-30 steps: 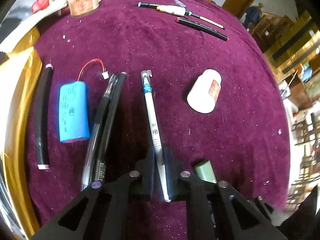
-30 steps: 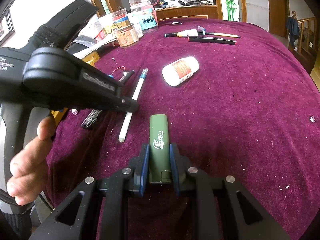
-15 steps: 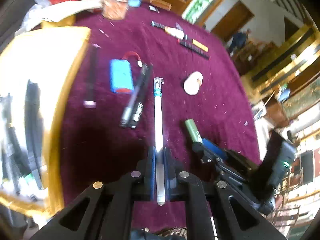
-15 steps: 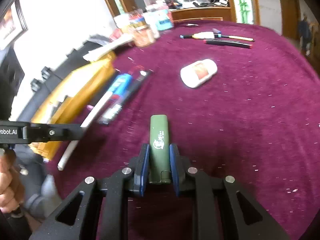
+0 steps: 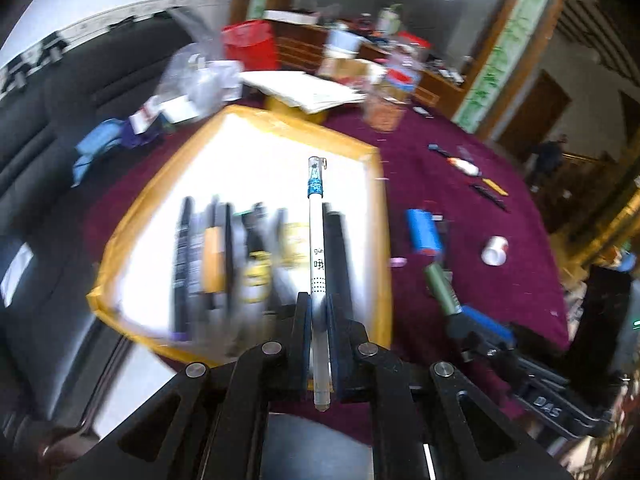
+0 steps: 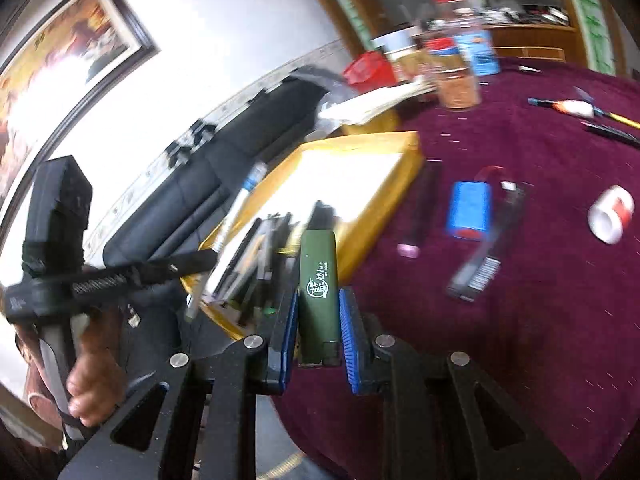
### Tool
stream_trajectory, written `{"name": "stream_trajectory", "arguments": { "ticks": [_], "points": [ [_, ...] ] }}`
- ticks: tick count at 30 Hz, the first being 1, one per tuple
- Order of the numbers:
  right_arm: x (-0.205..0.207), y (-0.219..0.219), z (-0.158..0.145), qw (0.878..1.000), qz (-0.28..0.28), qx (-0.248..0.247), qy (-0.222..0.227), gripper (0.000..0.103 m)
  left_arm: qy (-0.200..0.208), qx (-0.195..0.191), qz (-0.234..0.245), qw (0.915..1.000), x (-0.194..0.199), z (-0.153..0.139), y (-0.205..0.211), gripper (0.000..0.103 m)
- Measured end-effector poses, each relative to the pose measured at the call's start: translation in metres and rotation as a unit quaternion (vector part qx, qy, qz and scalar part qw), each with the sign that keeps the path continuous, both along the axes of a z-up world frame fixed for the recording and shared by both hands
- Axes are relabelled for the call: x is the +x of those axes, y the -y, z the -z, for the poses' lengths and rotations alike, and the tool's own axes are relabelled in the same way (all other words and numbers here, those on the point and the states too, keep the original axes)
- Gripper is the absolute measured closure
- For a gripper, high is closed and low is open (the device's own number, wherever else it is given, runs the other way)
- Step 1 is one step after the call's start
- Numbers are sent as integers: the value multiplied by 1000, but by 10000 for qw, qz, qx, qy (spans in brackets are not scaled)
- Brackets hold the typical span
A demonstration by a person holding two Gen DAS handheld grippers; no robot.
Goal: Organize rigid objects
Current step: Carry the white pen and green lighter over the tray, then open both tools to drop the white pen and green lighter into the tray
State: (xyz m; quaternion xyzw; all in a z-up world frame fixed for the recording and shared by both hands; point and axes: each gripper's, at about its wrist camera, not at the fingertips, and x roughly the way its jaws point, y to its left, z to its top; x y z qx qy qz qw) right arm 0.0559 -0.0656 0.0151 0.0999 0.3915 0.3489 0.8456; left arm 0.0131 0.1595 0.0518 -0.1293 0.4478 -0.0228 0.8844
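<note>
My left gripper (image 5: 319, 312) is shut on a white pen (image 5: 317, 236) with a clear blue-banded cap. It holds the pen over a yellow-rimmed tray (image 5: 383, 240) whose white floor carries several dark pens (image 5: 216, 256) side by side. My right gripper (image 6: 319, 304) is shut on a dark green bar (image 6: 319, 272) with white print, just above the tray's (image 6: 360, 142) near right corner. In the right wrist view the left gripper (image 6: 208, 258) and its white pen (image 6: 236, 208) hang over the tray's left side. In the left wrist view the green bar (image 5: 442, 288) sits right of the tray.
On the purple cloth lie a blue battery pack (image 6: 470, 210), a black tube with a pink end (image 6: 420, 208), two black pens (image 6: 486, 256), a white bottle (image 6: 611, 214) and more pens (image 6: 592, 114) farther back. Jars and papers (image 6: 456, 80) crowd the far edge. A dark sofa (image 5: 48, 140) lies beyond the tray.
Both grippers have lifted their objects off the cloth and swung left. The white pen now hangs over the tray, and the green bar has reached the tray's near corner.
</note>
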Motion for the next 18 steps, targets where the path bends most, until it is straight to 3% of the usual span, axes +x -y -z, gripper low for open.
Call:
{"name": "stream_trajectory", "arguments": {
  "ticks": [8,18],
  "points": [
    [9,-65,1,9984,-345,-431,114,83,76,287,-289,9991,-2,12,-29,97],
    [25,-97,17,9955,-302,-890,117,83,-130,686,-797,9944,16,38,-54,96]
  ]
}}
